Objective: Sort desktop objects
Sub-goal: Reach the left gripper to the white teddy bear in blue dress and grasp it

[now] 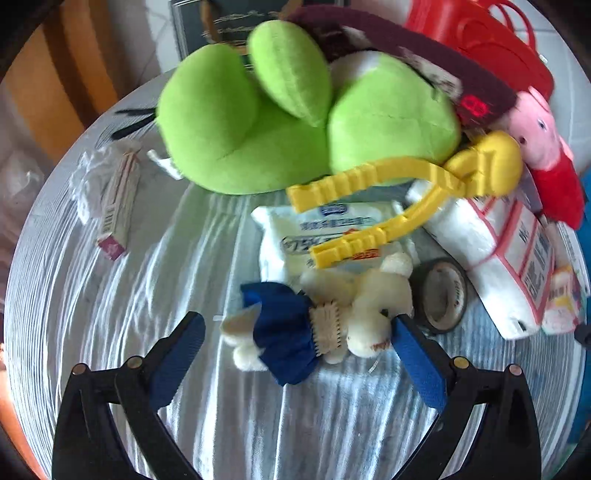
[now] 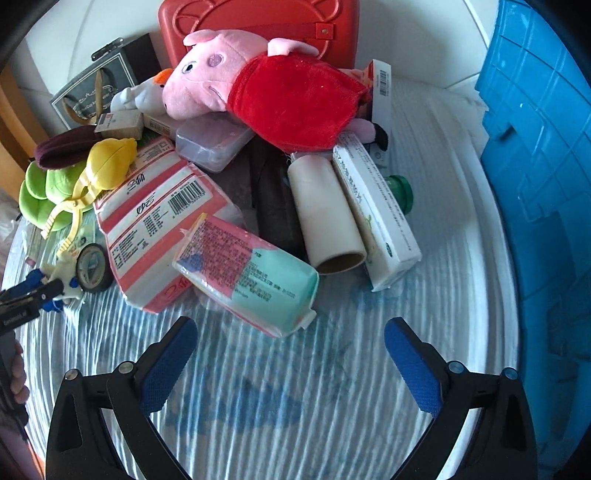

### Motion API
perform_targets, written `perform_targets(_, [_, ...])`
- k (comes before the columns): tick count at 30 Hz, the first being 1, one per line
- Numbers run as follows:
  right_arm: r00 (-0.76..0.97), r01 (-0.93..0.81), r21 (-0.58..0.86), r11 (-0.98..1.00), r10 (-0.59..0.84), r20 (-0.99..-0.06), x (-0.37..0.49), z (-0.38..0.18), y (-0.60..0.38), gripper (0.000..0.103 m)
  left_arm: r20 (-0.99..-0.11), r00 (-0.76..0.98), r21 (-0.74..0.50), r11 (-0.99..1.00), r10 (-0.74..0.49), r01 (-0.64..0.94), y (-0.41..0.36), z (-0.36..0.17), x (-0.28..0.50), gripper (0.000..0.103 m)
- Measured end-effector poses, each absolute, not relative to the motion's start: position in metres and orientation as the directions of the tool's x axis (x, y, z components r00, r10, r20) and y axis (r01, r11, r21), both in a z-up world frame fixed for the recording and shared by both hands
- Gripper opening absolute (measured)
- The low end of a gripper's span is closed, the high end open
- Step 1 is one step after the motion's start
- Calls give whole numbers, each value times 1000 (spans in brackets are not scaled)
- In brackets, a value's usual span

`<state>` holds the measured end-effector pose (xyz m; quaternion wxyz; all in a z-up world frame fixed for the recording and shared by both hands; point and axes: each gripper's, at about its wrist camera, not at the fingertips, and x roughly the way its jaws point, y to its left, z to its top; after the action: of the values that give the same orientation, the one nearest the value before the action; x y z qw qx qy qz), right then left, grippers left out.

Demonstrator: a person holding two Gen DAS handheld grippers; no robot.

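Observation:
A small white plush toy in a blue dress [image 1: 291,332] lies on the striped cloth between the fingers of my left gripper [image 1: 298,319], which is open. The right finger [image 1: 417,354] touches the toy's head; the left finger [image 1: 181,350] stands apart from it. My right gripper [image 2: 291,325] is open above the cloth with nothing between its fingers, just in front of a teal and pink pack [image 2: 255,273]. The left gripper [image 2: 29,295] also shows at the left edge of the right wrist view, beside the white plush toy [image 2: 61,275].
Piled behind: green plush [image 1: 295,118], yellow tongs [image 1: 424,184], wipes pack [image 1: 317,236], tape roll [image 1: 441,299], pink-striped tissue pack [image 2: 159,214], pig plush [image 2: 258,85], lint roll [image 2: 325,214], white box [image 2: 376,214], red case [image 2: 258,22]. A blue crate [image 2: 546,184] stands right.

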<state>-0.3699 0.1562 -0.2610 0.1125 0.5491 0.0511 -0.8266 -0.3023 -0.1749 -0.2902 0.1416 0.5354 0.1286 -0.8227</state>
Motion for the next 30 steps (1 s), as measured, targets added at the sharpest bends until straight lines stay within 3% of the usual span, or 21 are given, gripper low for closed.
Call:
perform_targets(5, [-370, 263, 46, -964, -145, -918, -373, -262, 147, 103, -923, -376, -124, -870, -75, 478, -196, -289, -290, 102])
perform_targets(10, [-337, 290, 83, -954, -183, -924, -374, -266, 144, 103, -947, -285, 24, -920, -146, 392, -172, -301, -276, 97])
perform_targets(16, [-345, 295, 60, -954, -165, -924, -369, -265, 148, 103, -925, -353, 3, -934, -139, 358, -167, -280, -272, 94])
perform_targets(22, [-362, 304, 30, -952, -145, -921, -369, -262, 155, 102, -906, -383, 130, -980, -178, 148, -156, -278, -306, 94])
perform_targets(24, [-360, 316, 40, -948, -158, -920, -373, -262, 158, 96, -912, -374, 154, -986, -165, 61, -148, -285, -318, 94])
perform_targets(28, [-358, 337, 56, -940, -183, -916, -383, -267, 155, 91, -941, -327, 83, -996, -86, 25, -144, -303, -335, 93])
perform_targets(30, [-353, 341, 77, -937, -204, -913, -388, -271, 153, 91, -953, -300, 4, -996, -31, 89, -150, -312, -336, 85])
